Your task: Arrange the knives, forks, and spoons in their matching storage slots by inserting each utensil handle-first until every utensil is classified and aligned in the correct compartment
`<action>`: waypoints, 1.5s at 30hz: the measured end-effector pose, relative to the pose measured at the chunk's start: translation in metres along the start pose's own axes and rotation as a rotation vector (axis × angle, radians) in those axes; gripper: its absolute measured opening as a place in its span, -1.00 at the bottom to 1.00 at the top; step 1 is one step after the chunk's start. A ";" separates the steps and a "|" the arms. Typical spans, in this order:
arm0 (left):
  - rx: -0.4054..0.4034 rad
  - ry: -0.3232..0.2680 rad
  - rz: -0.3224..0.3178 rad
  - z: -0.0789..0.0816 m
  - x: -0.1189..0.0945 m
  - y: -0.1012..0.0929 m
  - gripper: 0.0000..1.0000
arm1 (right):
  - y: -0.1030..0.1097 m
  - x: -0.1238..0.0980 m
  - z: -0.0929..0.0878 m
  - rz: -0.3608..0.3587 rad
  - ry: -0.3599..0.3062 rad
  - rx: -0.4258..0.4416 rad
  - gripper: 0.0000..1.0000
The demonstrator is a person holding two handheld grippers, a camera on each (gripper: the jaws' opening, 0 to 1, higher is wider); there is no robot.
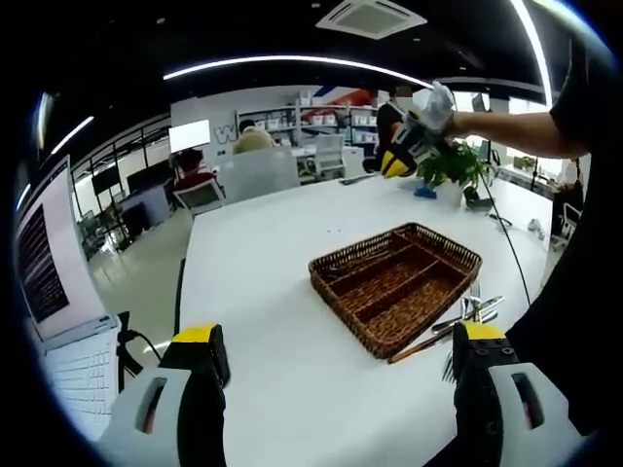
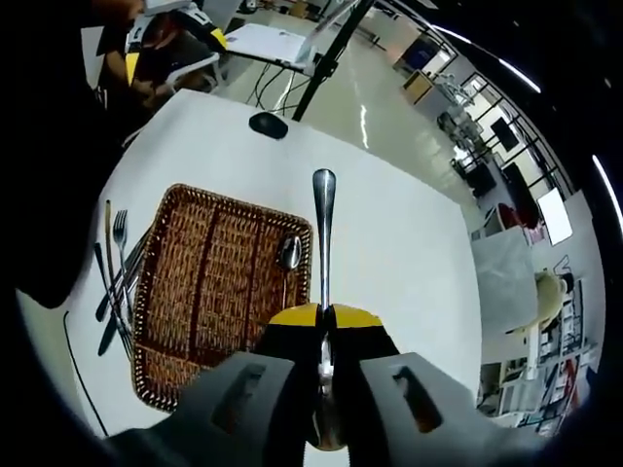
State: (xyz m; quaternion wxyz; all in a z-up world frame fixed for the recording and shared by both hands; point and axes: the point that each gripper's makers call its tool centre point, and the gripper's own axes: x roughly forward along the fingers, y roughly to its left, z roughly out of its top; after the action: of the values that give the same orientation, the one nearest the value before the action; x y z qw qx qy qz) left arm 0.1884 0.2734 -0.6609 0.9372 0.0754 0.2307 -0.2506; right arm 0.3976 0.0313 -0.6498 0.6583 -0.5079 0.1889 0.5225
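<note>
Room: you're in an open office with ceiling light strips, desks and shelves at the back.
Table (image 1: 292, 370): white; your wicker tray (image 1: 394, 282) sits on it with a cutlery pile (image 1: 467, 316) just beside.
Tray: from above, the right gripper view shows one spoon bowl (image 2: 289, 251) in an end compartment.
Right gripper (image 2: 324, 316): raised above the tray, jaws pinching a spoon (image 2: 323, 229), handle pointing away from you.
Left gripper (image 1: 336, 336): low over the table, jaws spread, nothing between them.
Mouse (image 2: 268, 124): beyond the tray.
</note>
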 end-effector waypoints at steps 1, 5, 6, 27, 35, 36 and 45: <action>-0.001 0.000 0.001 0.000 0.000 0.000 0.99 | 0.000 0.002 -0.001 0.001 0.000 0.001 -1.00; -0.004 0.003 0.003 -0.001 0.000 0.001 0.99 | 0.003 0.006 -0.004 0.004 0.003 0.008 -1.00; -0.004 0.004 0.003 -0.002 0.000 0.001 0.99 | 0.004 0.008 -0.005 0.006 0.003 0.010 -1.00; -0.012 0.025 -0.004 -0.010 0.005 0.006 0.99 | 0.026 0.043 -0.024 0.055 0.020 0.021 -1.00; -0.002 0.036 -0.005 -0.012 0.006 0.008 0.99 | 0.032 0.059 -0.034 0.059 0.033 0.041 -1.00; -0.003 0.036 -0.004 -0.012 0.005 0.009 0.99 | 0.033 0.061 -0.035 0.059 0.033 0.044 -1.00; -0.007 0.041 0.004 -0.013 0.004 0.011 0.99 | 0.041 0.077 -0.046 0.080 0.041 0.062 -1.00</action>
State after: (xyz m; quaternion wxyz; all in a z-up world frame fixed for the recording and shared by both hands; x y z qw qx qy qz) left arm 0.1922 0.2847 -0.6738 0.9329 0.0779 0.2506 -0.2465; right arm 0.4044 0.0277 -0.7481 0.6481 -0.4899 0.2387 0.5319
